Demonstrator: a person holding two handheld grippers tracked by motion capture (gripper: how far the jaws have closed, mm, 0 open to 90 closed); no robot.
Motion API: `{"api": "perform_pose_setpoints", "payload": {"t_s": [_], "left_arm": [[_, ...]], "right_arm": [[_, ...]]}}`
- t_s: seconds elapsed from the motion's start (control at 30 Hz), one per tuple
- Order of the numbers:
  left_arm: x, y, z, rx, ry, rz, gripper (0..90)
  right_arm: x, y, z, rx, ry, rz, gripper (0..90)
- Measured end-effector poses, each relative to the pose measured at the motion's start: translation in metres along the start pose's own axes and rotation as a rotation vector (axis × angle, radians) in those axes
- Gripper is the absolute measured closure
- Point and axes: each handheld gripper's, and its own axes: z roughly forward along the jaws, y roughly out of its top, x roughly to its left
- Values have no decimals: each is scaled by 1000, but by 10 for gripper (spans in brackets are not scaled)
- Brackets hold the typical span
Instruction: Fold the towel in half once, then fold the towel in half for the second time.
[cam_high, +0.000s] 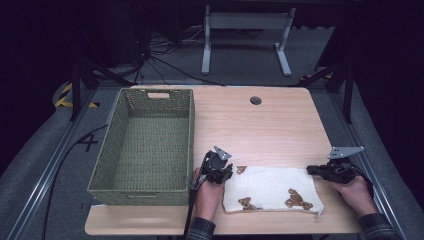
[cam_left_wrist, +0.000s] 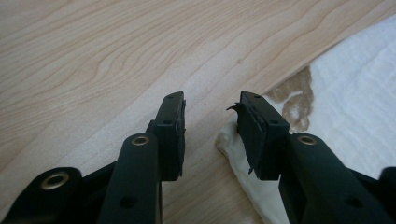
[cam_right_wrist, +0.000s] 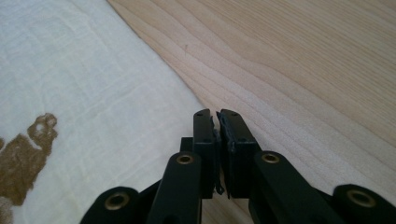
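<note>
Cloth between grippers — left gripper parted at its corner, right gripper clenched at its edge.

two hand-held grippers, both matt black: the left gripper carries a grey three-cornered plate on top and trails a black cable past the wrist, while the right gripper wears a matching grey plate. seen close up, the flat black jaws have frayed rubber pads, brass-ringed pivot holes and small dark screw holes. the person's cuffs are dark plaid.
</note>
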Motion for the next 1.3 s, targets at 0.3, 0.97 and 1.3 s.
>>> {"api": "perform_pose_setpoints", "payload": {"t_s": [0.3, 0.97, 1.3], "left_arm": [[-1, -1, 2, 1, -68, 9, 862], [25, 33, 8, -89, -63, -71, 885], [24, 29, 4, -112, -45, -65, 885]], "right_arm": [[1, 0, 0, 2, -3, -9, 863], [-27, 28, 2, -70, -93, -16, 874], [-30, 34, 3, -102, -94, -9, 874]]}}
